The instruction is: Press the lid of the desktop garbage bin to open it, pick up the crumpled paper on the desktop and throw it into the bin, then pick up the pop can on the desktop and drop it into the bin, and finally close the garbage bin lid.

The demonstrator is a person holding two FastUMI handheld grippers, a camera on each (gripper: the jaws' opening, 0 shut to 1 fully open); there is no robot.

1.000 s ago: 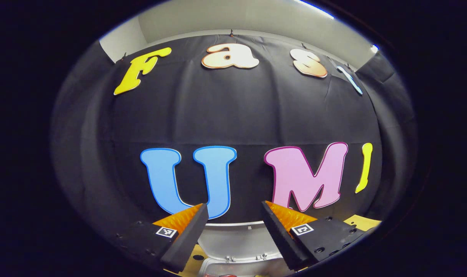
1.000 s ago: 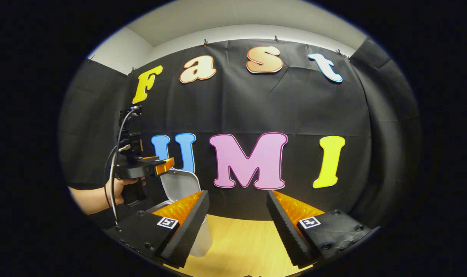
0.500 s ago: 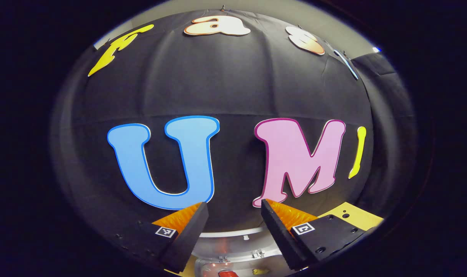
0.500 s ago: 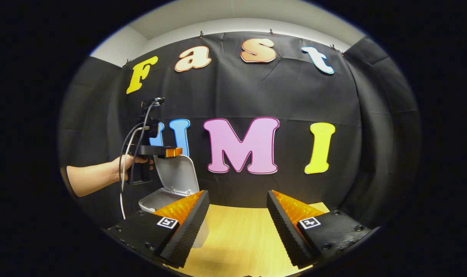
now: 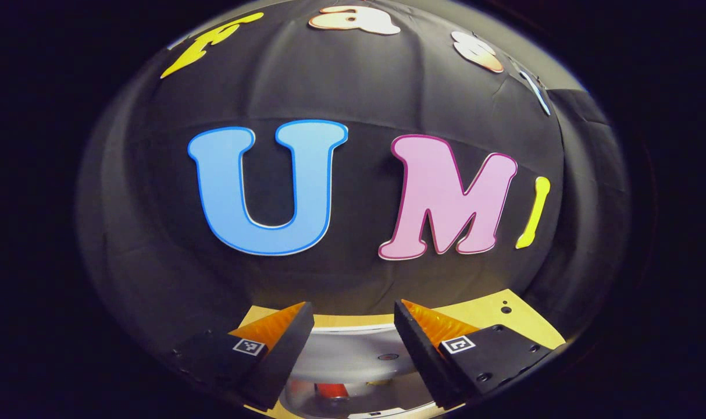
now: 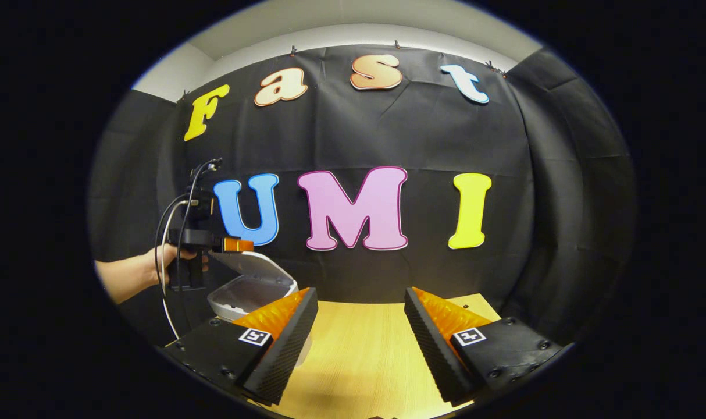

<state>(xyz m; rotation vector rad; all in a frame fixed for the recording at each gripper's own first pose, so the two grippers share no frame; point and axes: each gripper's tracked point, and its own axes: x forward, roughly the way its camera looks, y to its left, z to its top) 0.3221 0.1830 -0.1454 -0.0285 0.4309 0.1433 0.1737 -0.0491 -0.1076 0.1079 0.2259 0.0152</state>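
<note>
**Left gripper sitting on a half-lowered bin lid**

In the left gripper view, the left gripper (image 5: 353, 343) is pointing toward the black cloth wall with its two fingers spread wide apart and nothing between them. Just below and between the fingers, the pale grey plastic lid (image 5: 353, 356) of the desktop garbage bin is lying tilted, its rounded edge facing the far wall. Under the lid's near edge, a small patch of red (image 5: 330, 390) is showing inside the bin; whether it is the pop can cannot be told. The light wooden tabletop (image 5: 492, 314) is showing beyond the lid, to the right.

In the right gripper view, the right gripper (image 6: 360, 343) is hovering over the tabletop (image 6: 359, 361), its jaws also standing wide open and empty. Farther off on the left, a person's hand (image 6: 166, 262) is holding the left gripper (image 6: 236, 245), with cables looping down from its upper part. That gripper's fingertips are resting at the raised edge of the lid (image 6: 251, 267), which is sloping down to the right over the white garbage bin (image 6: 236, 299). A gap is showing between the lid and the bin's rim, so the bin is partly open. The bin is standing at the left part of the table, near the cloth wall and partly behind the right gripper's left finger (image 6: 283, 343).
</note>
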